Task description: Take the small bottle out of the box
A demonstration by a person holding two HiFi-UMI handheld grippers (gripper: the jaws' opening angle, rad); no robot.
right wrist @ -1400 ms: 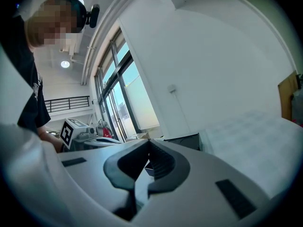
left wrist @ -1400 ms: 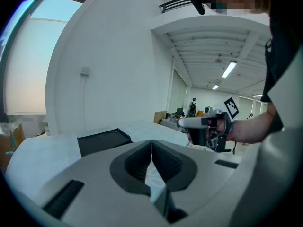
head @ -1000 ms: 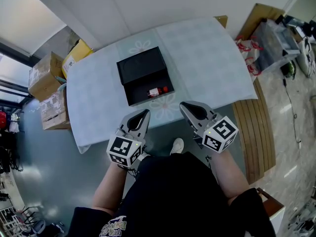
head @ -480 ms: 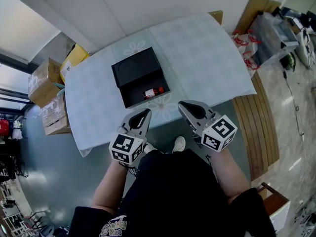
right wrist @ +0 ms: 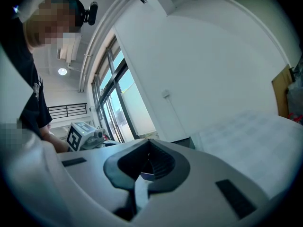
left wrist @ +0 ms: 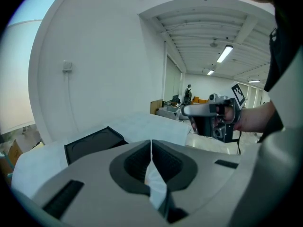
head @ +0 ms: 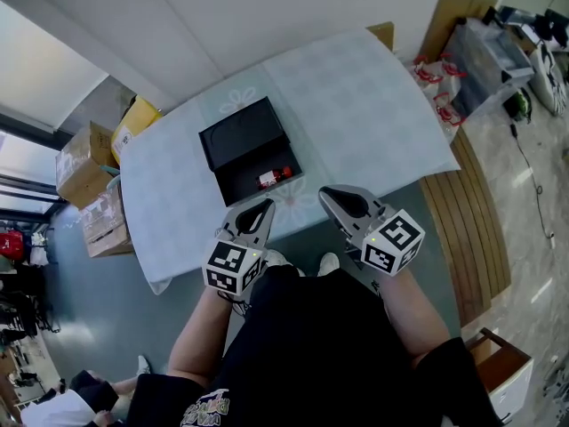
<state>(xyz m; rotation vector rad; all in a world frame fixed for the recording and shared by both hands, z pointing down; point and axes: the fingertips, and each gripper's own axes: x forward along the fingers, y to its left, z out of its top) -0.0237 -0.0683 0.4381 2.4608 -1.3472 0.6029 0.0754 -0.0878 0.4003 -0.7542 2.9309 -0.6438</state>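
Note:
A black box (head: 233, 134) lies open on the table (head: 356, 105), its lid folded back toward the wall. The small bottle (head: 274, 178), with its red cap, lies on its side in the box's near half. My left gripper (head: 264, 205) hovers at the table's near edge just in front of the box, shut and holding nothing. My right gripper (head: 327, 191) is level beside it, to the right of the box, also shut and holding nothing. In the left gripper view the shut left gripper (left wrist: 151, 141) points past the box lid (left wrist: 92, 143); the bottle is hidden there.
Cardboard boxes (head: 84, 163) and a yellow box (head: 133, 123) stand left of the table. A slatted wooden platform (head: 471, 229) and a plastic bin (head: 484, 60) are at the right. Another person (head: 53, 407) is at the bottom left.
The left gripper has edged forward toward the table's edge. The right gripper has stayed put. The head view has shifted, and a person has come into view at the bottom left.

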